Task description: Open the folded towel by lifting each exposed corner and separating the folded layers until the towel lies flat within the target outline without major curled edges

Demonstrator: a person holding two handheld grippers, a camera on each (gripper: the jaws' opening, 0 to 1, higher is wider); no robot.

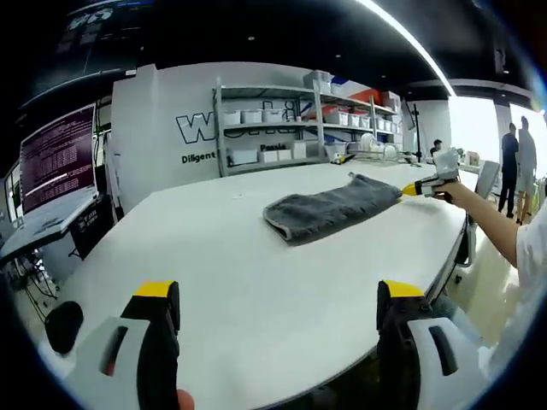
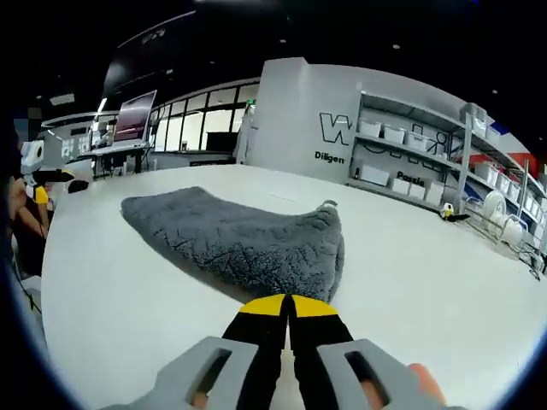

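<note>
A grey towel (image 1: 329, 209) lies folded on the white table (image 1: 214, 248), towards its far right in the left gripper view. My left gripper (image 1: 278, 295) is open, its jaws wide apart over bare table well short of the towel. At the towel's right corner a hand holds my right gripper (image 1: 412, 189) low to the table. Seen from the right gripper view, the towel (image 2: 231, 235) spreads away from my right gripper (image 2: 288, 306). Its yellow tips are shut together at the towel's near edge and appear to pinch it.
Shelves with white bins (image 1: 273, 128) line the back wall. A monitor (image 1: 55, 158) and a desk stand to the left. The table's curved edge (image 1: 453, 248) runs close behind the towel. People (image 1: 517, 166) stand at the far right. A rack (image 2: 504, 226) sits on the table's far end.
</note>
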